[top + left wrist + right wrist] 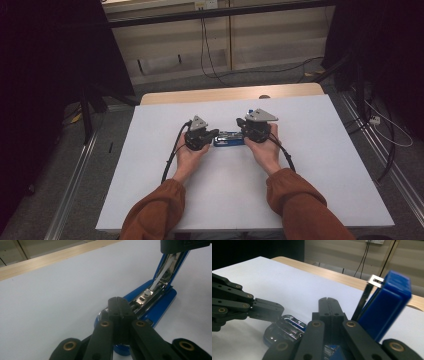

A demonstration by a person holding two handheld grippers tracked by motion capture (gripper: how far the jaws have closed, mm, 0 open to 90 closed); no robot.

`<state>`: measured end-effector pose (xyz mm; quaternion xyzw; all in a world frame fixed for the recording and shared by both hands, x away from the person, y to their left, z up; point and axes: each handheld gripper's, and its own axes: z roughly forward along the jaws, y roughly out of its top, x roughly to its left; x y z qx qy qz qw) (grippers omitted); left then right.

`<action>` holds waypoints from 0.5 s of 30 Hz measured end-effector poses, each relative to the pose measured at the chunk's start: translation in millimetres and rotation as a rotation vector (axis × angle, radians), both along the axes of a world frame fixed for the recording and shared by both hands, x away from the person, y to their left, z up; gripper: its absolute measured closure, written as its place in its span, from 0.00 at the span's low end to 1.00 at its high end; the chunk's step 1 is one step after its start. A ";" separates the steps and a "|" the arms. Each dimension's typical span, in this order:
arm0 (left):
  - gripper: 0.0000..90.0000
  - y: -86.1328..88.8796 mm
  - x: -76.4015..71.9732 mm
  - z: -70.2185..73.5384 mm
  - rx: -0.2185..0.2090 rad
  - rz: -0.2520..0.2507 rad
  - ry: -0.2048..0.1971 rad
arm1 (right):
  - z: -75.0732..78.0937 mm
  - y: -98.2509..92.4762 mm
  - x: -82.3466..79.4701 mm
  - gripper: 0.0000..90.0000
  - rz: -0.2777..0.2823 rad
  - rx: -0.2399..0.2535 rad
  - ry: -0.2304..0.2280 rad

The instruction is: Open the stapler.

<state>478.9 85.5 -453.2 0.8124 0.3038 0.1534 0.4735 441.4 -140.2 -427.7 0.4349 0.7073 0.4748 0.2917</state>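
A blue stapler (229, 139) lies mid-table between my two grippers, swung open. Its blue base with the shiny metal channel (147, 296) rests flat on the table. In the right gripper view, the blue top arm (387, 305) stands tilted up just right of the jaws. My left gripper (118, 300) is shut with nothing between its jaws, and its tips rest over the near end of the base. My right gripper (328, 300) is also shut and empty, beside the raised top arm. From above, the left gripper (215, 133) and right gripper (242, 131) flank the stapler.
The white table top (320, 150) has a wooden strip (225, 93) along its far edge. Black cables trail from both grippers across the table. Dark stands and floor cables surround the table.
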 end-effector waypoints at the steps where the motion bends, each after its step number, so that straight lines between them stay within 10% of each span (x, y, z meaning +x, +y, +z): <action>1: 1.00 0.1 0.0 0.0 -0.001 0.001 0.001 | -0.2 -1.4 -0.3 1.00 -0.006 -0.002 -0.001; 15: 1.00 0.3 -0.2 -0.2 -0.004 0.000 0.004 | -0.2 -16.4 0.3 1.00 -0.026 0.031 -0.002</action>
